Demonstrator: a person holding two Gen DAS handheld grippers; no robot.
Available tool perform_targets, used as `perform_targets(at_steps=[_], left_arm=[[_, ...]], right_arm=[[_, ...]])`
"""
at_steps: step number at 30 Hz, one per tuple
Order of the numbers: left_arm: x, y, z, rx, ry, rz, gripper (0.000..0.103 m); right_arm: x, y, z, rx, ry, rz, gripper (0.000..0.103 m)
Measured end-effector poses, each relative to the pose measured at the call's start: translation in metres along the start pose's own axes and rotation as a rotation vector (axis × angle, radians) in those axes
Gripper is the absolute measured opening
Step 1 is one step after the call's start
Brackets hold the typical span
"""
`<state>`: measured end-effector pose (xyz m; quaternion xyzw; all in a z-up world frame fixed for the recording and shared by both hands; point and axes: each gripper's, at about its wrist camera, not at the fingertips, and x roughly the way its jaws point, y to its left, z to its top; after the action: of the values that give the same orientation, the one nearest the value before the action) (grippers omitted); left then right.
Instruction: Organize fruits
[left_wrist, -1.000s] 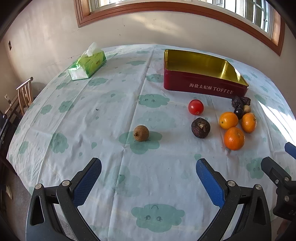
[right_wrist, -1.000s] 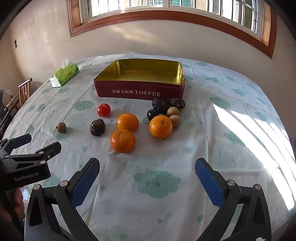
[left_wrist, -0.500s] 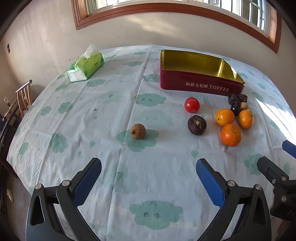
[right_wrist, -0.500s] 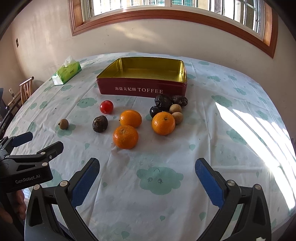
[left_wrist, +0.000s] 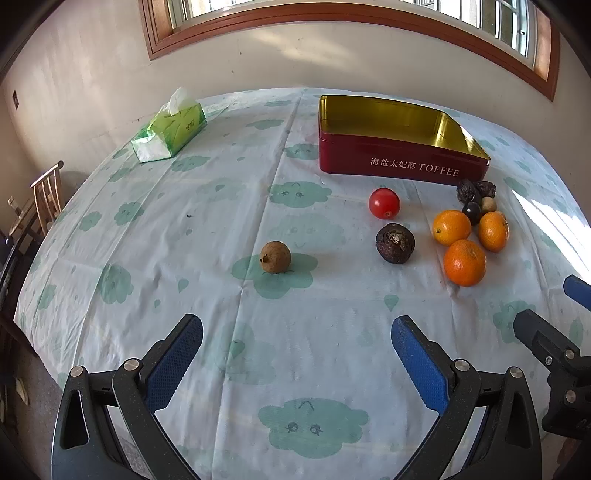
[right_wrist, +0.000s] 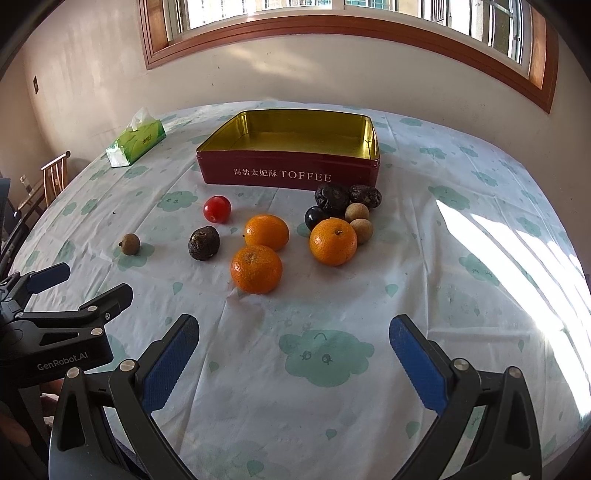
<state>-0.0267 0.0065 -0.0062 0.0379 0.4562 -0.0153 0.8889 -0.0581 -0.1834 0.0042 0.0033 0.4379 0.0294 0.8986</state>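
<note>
Fruits lie loose on the table (right_wrist: 461, 314), all in front of the empty toffee tin (right_wrist: 291, 162): three oranges (right_wrist: 256, 274), a red tomato (right_wrist: 217, 209), a dark wrinkled fruit (right_wrist: 204, 243), and one small brown fruit (left_wrist: 275, 257) well apart to the tin's left. Both the left tongs (left_wrist: 295, 350) and the right tongs (right_wrist: 293, 349) are wide open and hold nothing. The oranges look firm (take them across the middle); the tomato is probably soft and smooth, so a gentle squeeze is better.
</note>
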Motion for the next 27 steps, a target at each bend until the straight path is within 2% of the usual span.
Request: perform_targets(at_steps=[27], left_arm=[[0.017, 0.0, -0.002, 0.011, 0.047, -0.004, 0.101]], right_arm=[[0.006, -0.001, 0.0, 0.007, 0.012, 0.006, 0.101]])
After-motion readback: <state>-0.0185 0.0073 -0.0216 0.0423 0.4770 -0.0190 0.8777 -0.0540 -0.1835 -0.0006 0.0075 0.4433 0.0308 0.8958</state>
